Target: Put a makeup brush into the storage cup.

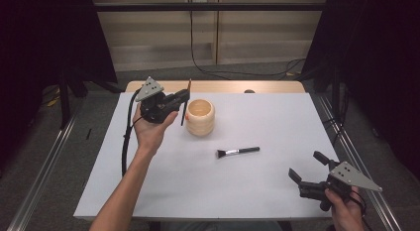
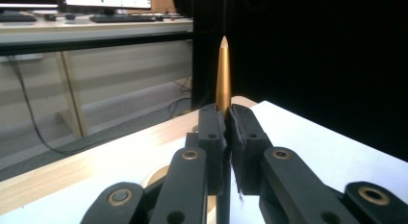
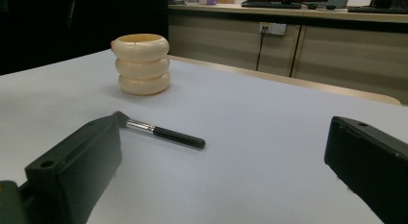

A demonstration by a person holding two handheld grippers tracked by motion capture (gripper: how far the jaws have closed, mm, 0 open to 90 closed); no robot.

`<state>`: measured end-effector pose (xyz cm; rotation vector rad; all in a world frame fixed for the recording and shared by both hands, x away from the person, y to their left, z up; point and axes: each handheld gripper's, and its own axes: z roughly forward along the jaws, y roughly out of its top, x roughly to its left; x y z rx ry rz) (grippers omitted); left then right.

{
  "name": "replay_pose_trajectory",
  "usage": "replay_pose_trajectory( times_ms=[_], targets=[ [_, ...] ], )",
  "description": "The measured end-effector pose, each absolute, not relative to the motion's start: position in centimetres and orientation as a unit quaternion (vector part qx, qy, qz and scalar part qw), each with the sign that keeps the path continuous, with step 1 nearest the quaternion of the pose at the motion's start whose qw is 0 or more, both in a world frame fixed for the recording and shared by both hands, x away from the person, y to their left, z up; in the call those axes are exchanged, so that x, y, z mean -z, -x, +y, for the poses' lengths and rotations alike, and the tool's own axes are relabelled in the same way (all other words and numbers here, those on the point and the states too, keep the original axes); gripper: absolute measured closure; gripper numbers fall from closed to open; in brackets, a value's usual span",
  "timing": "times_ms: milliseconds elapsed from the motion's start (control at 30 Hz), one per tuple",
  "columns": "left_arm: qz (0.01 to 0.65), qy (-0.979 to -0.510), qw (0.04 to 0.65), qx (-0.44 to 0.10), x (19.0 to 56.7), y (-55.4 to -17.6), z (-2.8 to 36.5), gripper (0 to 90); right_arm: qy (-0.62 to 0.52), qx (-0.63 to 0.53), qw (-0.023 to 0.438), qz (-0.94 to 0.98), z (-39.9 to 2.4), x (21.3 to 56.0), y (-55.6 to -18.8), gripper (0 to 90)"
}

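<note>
Gold-handled brush (image 1: 186,103) stands upright, clamped in my left gripper (image 1: 184,98); holder (image 1: 200,117) sits just beside at 4 o'clock. Right gripper (image 1: 307,167) is wide open, empty.

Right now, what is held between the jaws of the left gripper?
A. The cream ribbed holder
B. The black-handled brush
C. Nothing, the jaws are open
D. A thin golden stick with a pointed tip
D: in the left gripper view the left gripper is shut on a thin golden stick, while the black-handled brush lies on the table and the cream ribbed holder stands free.
</note>
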<state>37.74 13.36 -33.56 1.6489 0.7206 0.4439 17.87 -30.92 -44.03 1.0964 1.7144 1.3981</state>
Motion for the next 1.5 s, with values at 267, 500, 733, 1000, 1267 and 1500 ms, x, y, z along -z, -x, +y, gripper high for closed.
replay_pose_trajectory(
  times_ms=[267,500,733,1000,1267,1500],
  targets=[
    [0.309,-0.717,0.594,-0.195,33.7,-39.1,11.6,84.1,-0.420,-0.534,0.329,0.656,-30.9,44.1,-17.8,0.0],
    [0.320,-0.708,0.597,-0.200,33.7,-40.4,11.6,84.1,-0.419,-0.534,0.326,0.658,-30.9,44.1,-17.8,0.0],
    [0.324,-0.707,0.594,-0.207,33.6,-41.0,12.1,84.1,-0.417,-0.534,0.324,0.660,-30.9,44.1,-17.8,0.0],
    [0.329,-0.700,0.598,-0.209,33.7,-42.5,11.7,84.1,-0.418,-0.536,0.322,0.659,-30.8,44.1,-17.9,0.0],
    [0.336,-0.703,0.593,-0.203,34.6,-43.9,10.4,84.1,-0.417,-0.535,0.322,0.660,-30.9,44.1,-17.8,0.0],
    [0.340,-0.702,0.595,-0.194,35.3,-44.4,9.7,84.1,-0.419,-0.536,0.321,0.658,-30.9,44.1,-17.8,0.0]
  ],
)
